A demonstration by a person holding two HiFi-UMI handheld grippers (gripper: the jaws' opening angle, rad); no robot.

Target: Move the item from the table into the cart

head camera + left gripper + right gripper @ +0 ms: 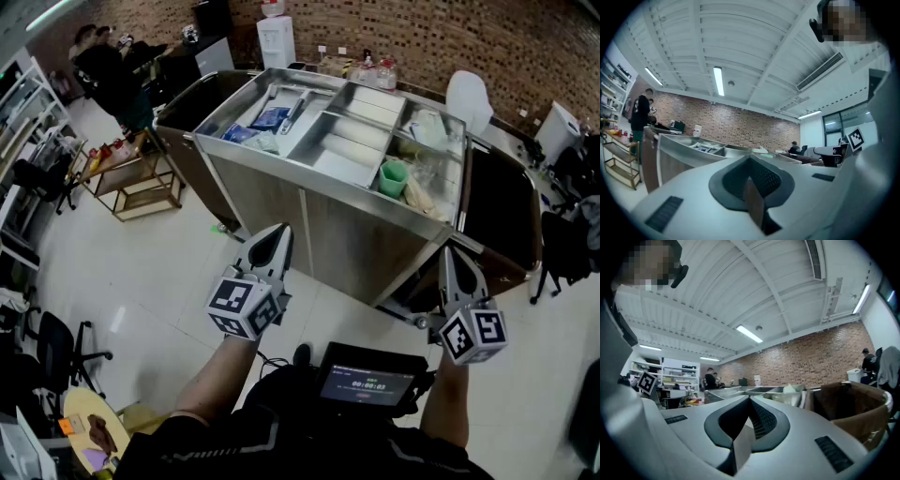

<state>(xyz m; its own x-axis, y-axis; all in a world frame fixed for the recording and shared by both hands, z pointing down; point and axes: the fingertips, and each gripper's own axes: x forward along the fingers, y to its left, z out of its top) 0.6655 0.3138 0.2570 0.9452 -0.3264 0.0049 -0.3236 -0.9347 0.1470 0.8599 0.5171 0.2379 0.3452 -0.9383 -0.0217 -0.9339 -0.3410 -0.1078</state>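
Currently the left gripper [278, 234] and right gripper [448, 255] are hanging pressed together, empty, before the cart [347, 234]; the item, too small to tell on the table [141, 187] left of it, is likely handling light: pinch its middle.

The stainless-steel cart [309, 211] stands in the upper centre of the frame, its open top divided into compartments holding blue packets [270, 118] at left and a green cup [393, 178] at right.

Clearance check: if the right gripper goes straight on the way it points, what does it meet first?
Most likely the steel cart, near its right corner: the shut right gripper points level at it. The brown side bag hangs just right of that line; depth is unclear.
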